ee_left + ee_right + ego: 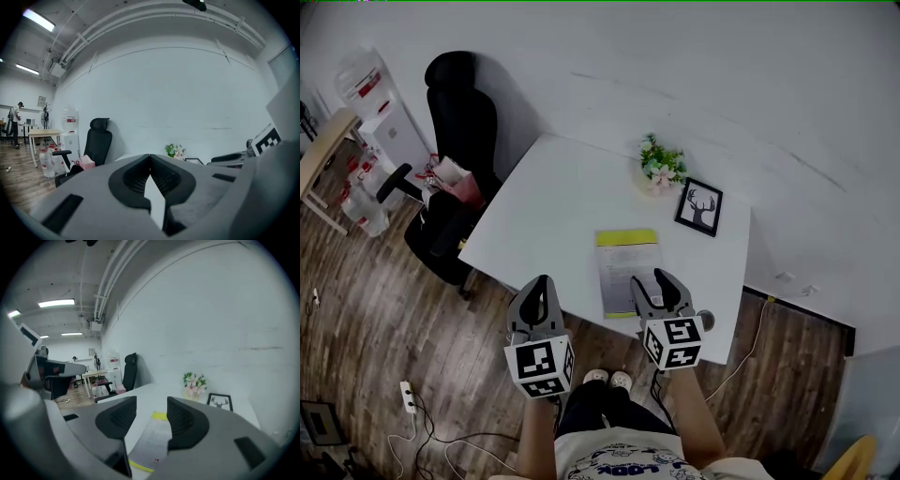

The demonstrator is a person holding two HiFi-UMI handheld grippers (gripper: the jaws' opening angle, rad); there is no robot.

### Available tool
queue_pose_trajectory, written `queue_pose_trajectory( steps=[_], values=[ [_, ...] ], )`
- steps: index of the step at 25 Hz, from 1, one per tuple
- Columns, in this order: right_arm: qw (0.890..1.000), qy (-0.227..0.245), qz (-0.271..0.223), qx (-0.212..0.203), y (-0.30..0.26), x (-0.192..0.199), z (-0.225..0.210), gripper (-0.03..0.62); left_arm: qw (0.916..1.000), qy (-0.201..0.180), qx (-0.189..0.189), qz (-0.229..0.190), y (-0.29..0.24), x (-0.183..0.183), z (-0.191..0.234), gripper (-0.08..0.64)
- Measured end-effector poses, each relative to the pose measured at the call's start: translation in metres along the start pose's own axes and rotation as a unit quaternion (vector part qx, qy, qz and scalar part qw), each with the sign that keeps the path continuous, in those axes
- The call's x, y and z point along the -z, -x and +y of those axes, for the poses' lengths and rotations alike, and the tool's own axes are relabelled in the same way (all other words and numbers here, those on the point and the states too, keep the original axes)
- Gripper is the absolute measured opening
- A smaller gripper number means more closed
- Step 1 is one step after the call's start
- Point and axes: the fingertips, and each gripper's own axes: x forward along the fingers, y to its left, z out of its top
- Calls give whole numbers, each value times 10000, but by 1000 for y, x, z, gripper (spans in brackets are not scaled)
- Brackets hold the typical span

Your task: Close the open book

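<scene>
The white rectangular bench [553, 206] fills the middle of the head view, with a black office chair [455, 122] at its 9 o'clock side. On the bench's near half lies the pale grey book with yellow bands along its far and near edges [627, 272]. It shows as one flat, single-width slab with no spread pages, so it looks already closed, and little seems left beyond drawing clear. The left hand-held gripper [542, 281] hangs off the bench's near edge, with the book at about 2 o'clock from its tips and apart from them; in its own view its jaws are pressed together on nothing [150, 157]. The right hand-held gripper [654, 279] hovers over the book's near right corner, and its own view shows the jaws spread and empty [151, 401], the book [152, 441] below and beyond the gap, untouched. A black-framed deer picture [698, 207] stands at 1 o'clock from the book, a small pot of flowers [660, 167] at 12.
</scene>
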Motion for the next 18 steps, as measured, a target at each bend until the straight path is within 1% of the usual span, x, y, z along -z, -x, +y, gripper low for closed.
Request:
queue_pose_trajectory(
  steps=[4, 8, 13, 18],
  values=[
    [9976, 92, -594, 356, 21, -48, -13, 137, 9996, -55, 100, -261, -2, -25, -9, 23],
    [9930, 259, -987, 598, 36, -79, -22, 84, 9988, -110, 158, -440, -4, -42, -14, 23],
    [9877, 362, -1289, 805, 53, -102, -30, 66, 9981, -143, 187, -578, -4, -56, -17, 23],
    [9838, 349, -1452, 993, 64, -113, -38, 54, 9969, -184, 256, -716, -3, -69, -24, 23]
  ],
)
